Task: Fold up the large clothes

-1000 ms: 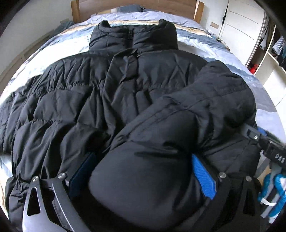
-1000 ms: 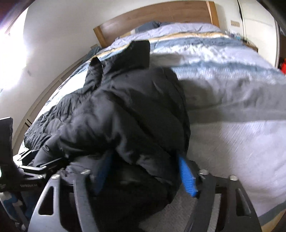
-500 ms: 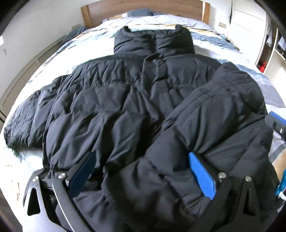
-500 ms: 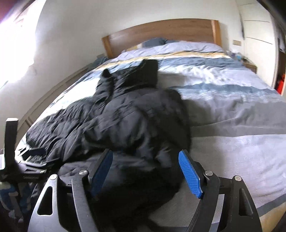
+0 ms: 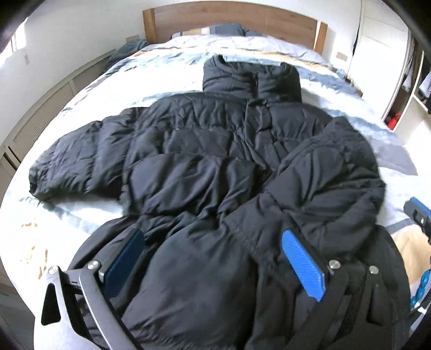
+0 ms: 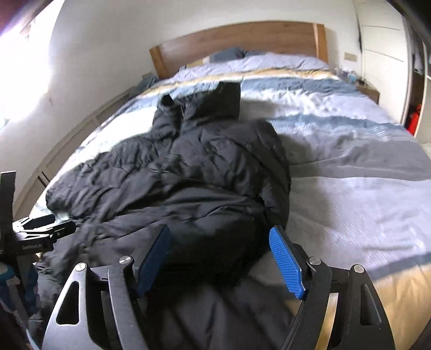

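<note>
A black puffer jacket (image 5: 204,167) lies face up on the bed, its collar (image 5: 250,78) toward the headboard. One sleeve (image 5: 331,167) is folded in across the front, and the other sleeve (image 5: 75,156) stretches out to the left. My left gripper (image 5: 211,237) stands open over the hem, with loose fabric bulging between its blue pads (image 5: 301,263). At the jacket's (image 6: 188,167) right edge my right gripper (image 6: 219,231) is open too, and its right pad (image 6: 285,261) is free of the fabric. Each gripper shows at the edge of the other's view.
The bed (image 6: 350,188) has a blue, grey and tan striped cover with free room right of the jacket. A wooden headboard (image 5: 229,18) stands at the far end. Open shelves (image 5: 404,88) are on the right and low cabinets (image 5: 40,113) run along the left wall.
Both grippers have drawn back and risen, so more of the jacket and bed shows. The folded sleeve no longer fills the left jaws. The jacket has stayed in place.
</note>
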`<action>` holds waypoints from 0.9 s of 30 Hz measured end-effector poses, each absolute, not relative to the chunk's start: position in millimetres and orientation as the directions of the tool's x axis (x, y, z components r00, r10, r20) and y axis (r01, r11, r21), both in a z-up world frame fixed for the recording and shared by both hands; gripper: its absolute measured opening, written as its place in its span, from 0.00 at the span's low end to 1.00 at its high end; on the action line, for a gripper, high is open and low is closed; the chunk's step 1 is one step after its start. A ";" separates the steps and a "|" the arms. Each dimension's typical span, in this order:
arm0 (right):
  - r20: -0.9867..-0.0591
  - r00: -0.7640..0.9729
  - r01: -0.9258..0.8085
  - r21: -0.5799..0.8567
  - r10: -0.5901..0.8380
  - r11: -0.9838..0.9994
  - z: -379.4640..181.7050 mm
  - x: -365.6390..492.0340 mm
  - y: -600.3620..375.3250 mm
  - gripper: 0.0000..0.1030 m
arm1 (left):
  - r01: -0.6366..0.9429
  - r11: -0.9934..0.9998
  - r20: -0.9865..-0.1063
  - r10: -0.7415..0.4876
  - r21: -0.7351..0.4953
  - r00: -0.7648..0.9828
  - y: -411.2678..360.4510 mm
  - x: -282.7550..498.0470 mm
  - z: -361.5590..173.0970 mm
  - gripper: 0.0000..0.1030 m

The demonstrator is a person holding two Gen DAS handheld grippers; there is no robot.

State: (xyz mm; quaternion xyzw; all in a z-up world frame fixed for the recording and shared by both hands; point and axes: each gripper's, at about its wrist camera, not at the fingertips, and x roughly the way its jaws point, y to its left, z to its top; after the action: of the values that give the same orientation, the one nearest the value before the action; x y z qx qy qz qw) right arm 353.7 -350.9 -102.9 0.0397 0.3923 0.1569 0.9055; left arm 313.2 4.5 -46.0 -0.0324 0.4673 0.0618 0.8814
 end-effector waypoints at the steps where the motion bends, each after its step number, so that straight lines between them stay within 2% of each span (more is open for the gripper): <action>1: -0.694 0.652 -0.247 0.185 0.305 0.951 -96.6 338.7 -349.2 0.75 | -0.128 0.992 -0.822 0.071 -0.003 0.565 8.4 302.7 -38.9 1.00; 14: -0.615 0.760 -0.196 0.090 0.210 0.976 -22.8 205.5 -336.0 0.93 | -0.111 0.986 -0.757 -0.021 -0.124 0.654 77.1 198.4 10.5 1.00; 21: -0.551 0.810 -0.182 0.093 0.203 0.979 9.3 168.3 -331.3 0.98 | -0.180 0.969 -0.700 0.012 -0.167 0.714 131.2 141.3 37.2 1.00; 27: -0.547 0.810 -0.203 0.076 0.211 0.976 15.6 156.5 -322.3 0.99 | -0.262 0.949 -0.695 0.068 -0.177 0.715 173.9 117.6 38.6 1.00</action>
State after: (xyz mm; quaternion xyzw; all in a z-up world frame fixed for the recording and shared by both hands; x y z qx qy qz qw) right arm 156.5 -322.3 15.6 0.0068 0.2883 0.1089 0.9513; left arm 117.6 173.9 38.6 -0.1328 0.3664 0.0900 0.9165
